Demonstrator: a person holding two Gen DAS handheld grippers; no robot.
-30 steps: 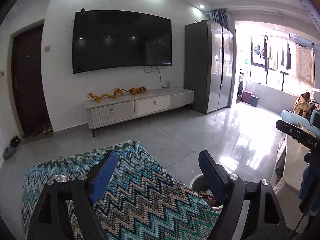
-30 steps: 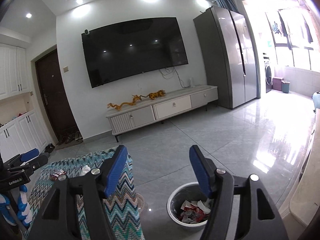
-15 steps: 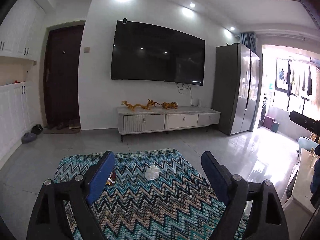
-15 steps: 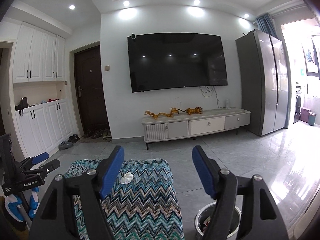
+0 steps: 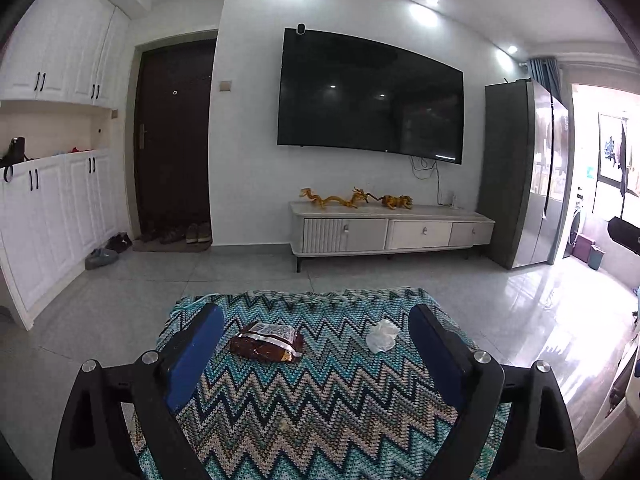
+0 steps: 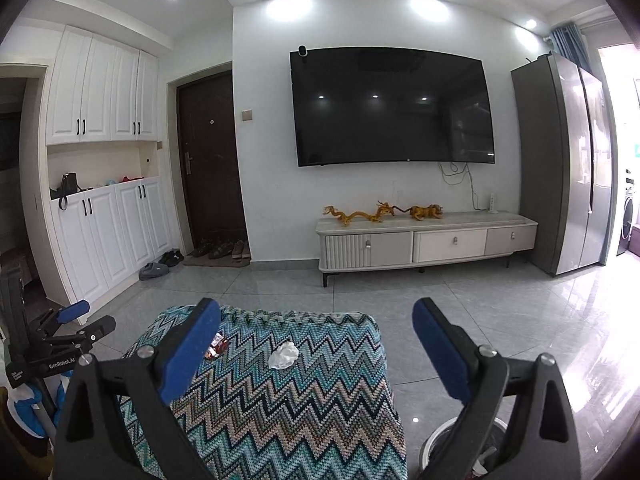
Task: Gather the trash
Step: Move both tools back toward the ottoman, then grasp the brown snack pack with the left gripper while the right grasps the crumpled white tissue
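Both views swung left off the bin (image 6: 460, 446) onto the zigzag-covered table (image 5: 320, 420). Left gripper (image 5: 316, 340) and right gripper (image 6: 316, 340) gape, empty; brown wrapper (image 5: 266, 343) and white wad (image 5: 382, 335) lie mid-cover toward its far edge. Approach step; next, descend on one piece

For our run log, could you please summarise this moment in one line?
left gripper: open, empty | right gripper: open, empty | brown snack wrapper, crumpled white tissue: on zigzag-knit cover | phase: approach
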